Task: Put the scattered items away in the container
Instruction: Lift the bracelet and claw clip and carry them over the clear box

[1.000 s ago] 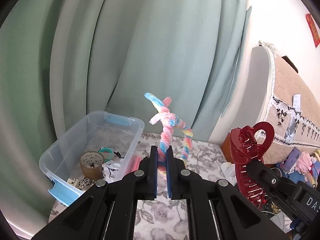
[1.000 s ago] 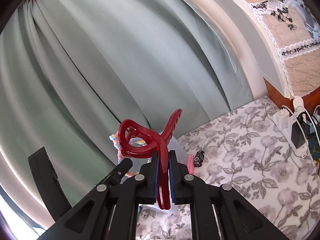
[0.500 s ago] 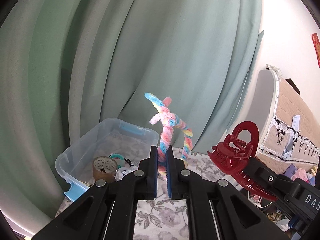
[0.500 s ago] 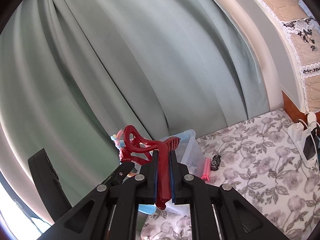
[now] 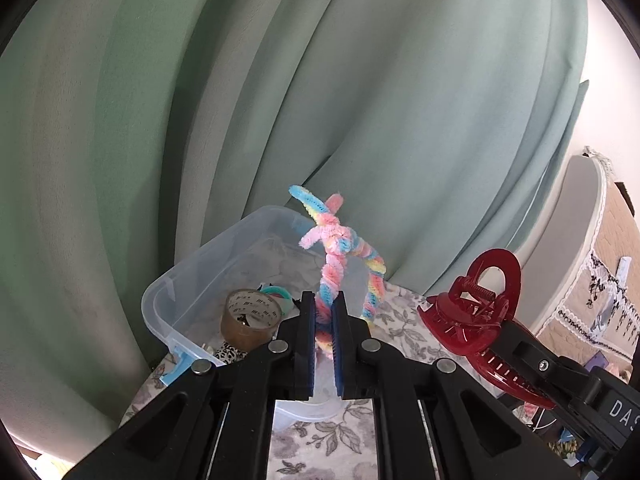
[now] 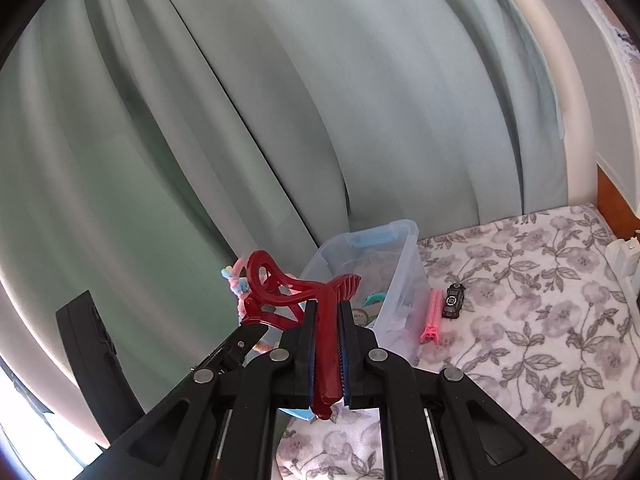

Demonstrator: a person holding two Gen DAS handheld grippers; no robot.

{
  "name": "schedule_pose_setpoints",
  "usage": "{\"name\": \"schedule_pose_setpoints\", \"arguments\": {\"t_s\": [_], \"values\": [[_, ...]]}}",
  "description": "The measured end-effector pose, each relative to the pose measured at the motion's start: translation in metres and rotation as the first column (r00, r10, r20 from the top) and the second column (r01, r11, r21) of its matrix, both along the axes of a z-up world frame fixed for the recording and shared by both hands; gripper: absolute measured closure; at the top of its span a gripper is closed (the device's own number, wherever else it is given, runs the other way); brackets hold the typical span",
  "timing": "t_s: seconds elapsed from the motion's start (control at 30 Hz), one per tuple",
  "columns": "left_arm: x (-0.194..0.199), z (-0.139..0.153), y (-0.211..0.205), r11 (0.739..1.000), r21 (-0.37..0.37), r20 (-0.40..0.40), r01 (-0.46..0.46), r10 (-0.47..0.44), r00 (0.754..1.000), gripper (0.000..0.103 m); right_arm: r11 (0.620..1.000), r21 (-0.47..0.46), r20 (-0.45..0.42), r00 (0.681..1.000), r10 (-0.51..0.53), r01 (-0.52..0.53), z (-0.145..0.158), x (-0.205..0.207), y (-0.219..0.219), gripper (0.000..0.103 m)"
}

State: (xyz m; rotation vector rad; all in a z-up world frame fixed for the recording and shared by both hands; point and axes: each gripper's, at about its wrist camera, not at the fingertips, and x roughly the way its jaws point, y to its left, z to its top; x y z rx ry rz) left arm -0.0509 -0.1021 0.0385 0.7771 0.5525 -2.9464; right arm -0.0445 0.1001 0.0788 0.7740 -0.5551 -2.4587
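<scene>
Pipe cleaner [image 5: 334, 264], pastel rainbow twist, looped

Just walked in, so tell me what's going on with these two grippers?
A person is tidying. The left gripper is clamped on a twisted pastel pipe cleaner; the right gripper is clamped on a dark red plastic claw hair clip. Both hang near the clear plastic storage box, nothing dropped in yet.

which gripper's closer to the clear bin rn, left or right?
Left, narrowly. The left gripper, shut on the pipe cleaner twist, hangs over the clear bin's near corner. The right gripper, holding the red hair claw, sits beside the left, off the bin's side.
</scene>
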Motion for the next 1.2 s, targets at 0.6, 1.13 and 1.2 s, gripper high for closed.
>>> {"name": "schedule_pose_setpoints", "arguments": {"t_s": [0.6,1.13,1.2], "values": [[-0.058,-0.071,-0.056,0.994,0.063,0.175,-0.089,0.077,0.981,0.096,0.991,0.075,0.184,0.978,0.099,-0.114,-0.064,-0.068,-0.062,0.093],[-0.054,-0.077,-0.041,0.997,-0.01,0.177,-0.077,0.077,0.981,0.096,0.985,0.08,0.259,0.957,0.127,-0.152,-0.097,-0.09,-0.081,0.093],[-0.056,-0.074,-0.045,0.997,-0.02,0.176,-0.072,0.074,0.982,0.096,0.984,0.081,0.26,0.957,0.13,-0.156,-0.099,-0.09,-0.083,0.092]]}}
